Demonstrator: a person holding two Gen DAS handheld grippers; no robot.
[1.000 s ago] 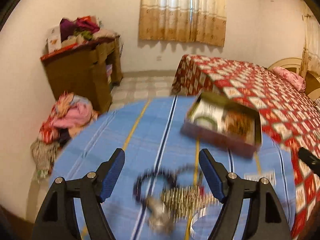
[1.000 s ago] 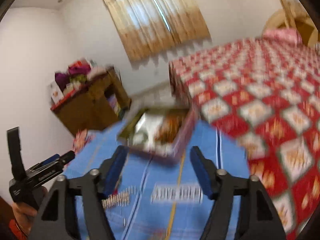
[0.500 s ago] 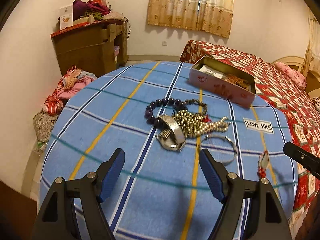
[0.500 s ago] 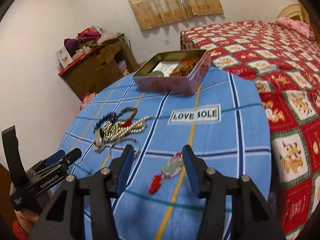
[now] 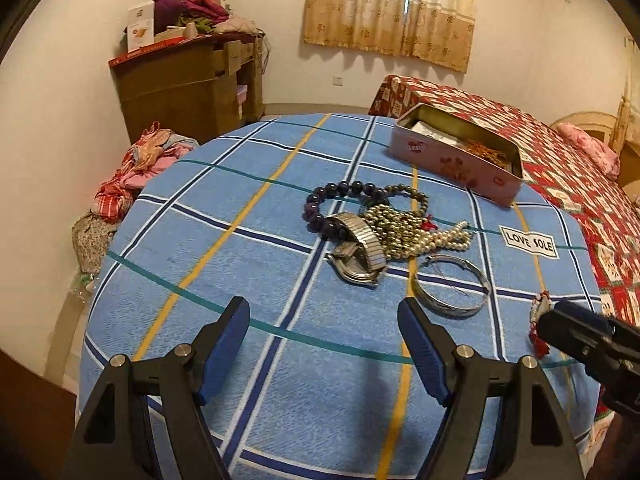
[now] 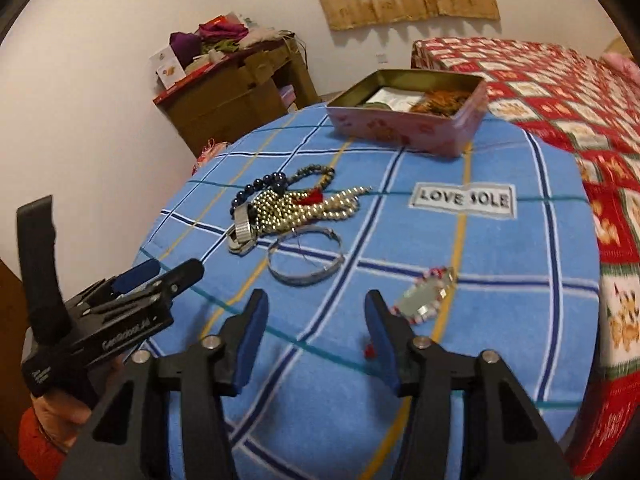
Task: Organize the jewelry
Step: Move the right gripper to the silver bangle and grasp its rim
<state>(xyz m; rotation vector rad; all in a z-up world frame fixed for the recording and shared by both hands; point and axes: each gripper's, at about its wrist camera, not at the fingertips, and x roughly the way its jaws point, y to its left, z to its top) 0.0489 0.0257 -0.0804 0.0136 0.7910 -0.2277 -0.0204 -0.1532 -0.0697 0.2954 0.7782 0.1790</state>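
Note:
A heap of jewelry lies mid-table: a purple bead bracelet [image 5: 320, 208], a metal-band watch [image 5: 358, 256], a pearl necklace [image 5: 408, 232] and a silver bangle [image 5: 450, 284]. A small mirrored ornament [image 6: 426, 296] with red beads lies apart, just right of my right gripper [image 6: 317, 300]. That gripper's jaws are opening with nothing between them. My left gripper [image 5: 322, 312] hovers open and empty, short of the watch. An open pink tin [image 5: 456, 160] with items inside stands at the table's far side.
The round table [image 5: 224, 264] wears a blue checked cloth with a "LOVE SOLE" label [image 6: 464, 198]. A red patterned bed [image 6: 560, 92] lies close behind on the right. A cluttered wooden cabinet [image 5: 184, 88] and a clothes pile [image 5: 136, 168] stand at the left wall.
Both grippers came down toward the table. The right gripper's jaws narrowed, then widened, and it shifted left, so the mirrored ornament went from between its fingers to their right.

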